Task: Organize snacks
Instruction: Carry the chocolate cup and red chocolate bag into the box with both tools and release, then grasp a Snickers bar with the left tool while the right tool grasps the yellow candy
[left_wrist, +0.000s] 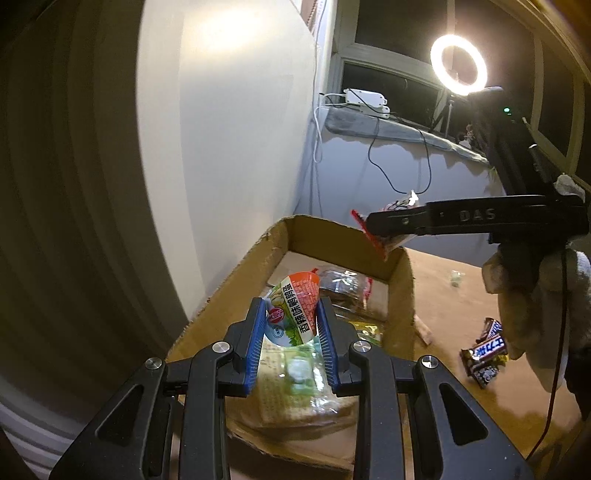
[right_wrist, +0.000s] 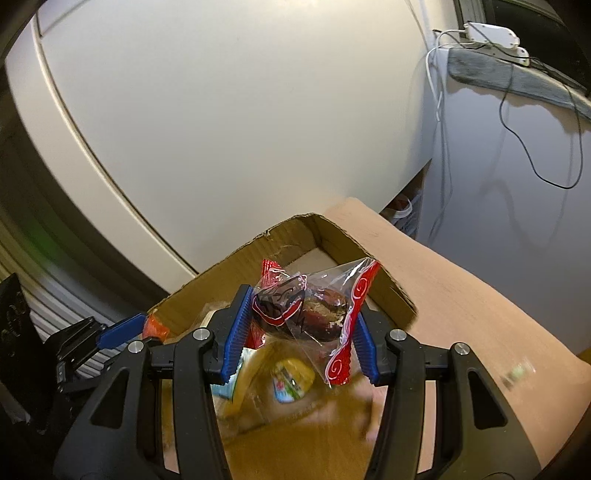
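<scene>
The left hand-held gripper (left_wrist: 290, 325) was closed on a small orange-and-white snack packet (left_wrist: 293, 308), its blue pads pinching the packet's two sides so that it stood up between them. The packet looked light and crinkly, a soft film wrapper that would give under pressure; a hold across its middle, as here, seemed safer than one on the slippery sealed edge. Below and ahead of this gripper lay the open cardboard box (left_wrist: 236, 280), already holding several wrapped snacks.

The right hand-held gripper (right_wrist: 301, 314) was gripping a clear packet with red ends (right_wrist: 314, 310), a dark rounded piece inside. That filling seemed firm enough to take the squeeze, while the loose film around it would likely slide or tear if pinched alone. The packet hung between the pads, above the box's far end.

Both grippers pointed steeply downward over the box, the right one reaching in from the side, held by a gloved hand (left_wrist: 532, 295) in the left view. Beyond that hand, a few dark candy bars (left_wrist: 484, 354) waited on the table (left_wrist: 443, 306), outside the box.
</scene>
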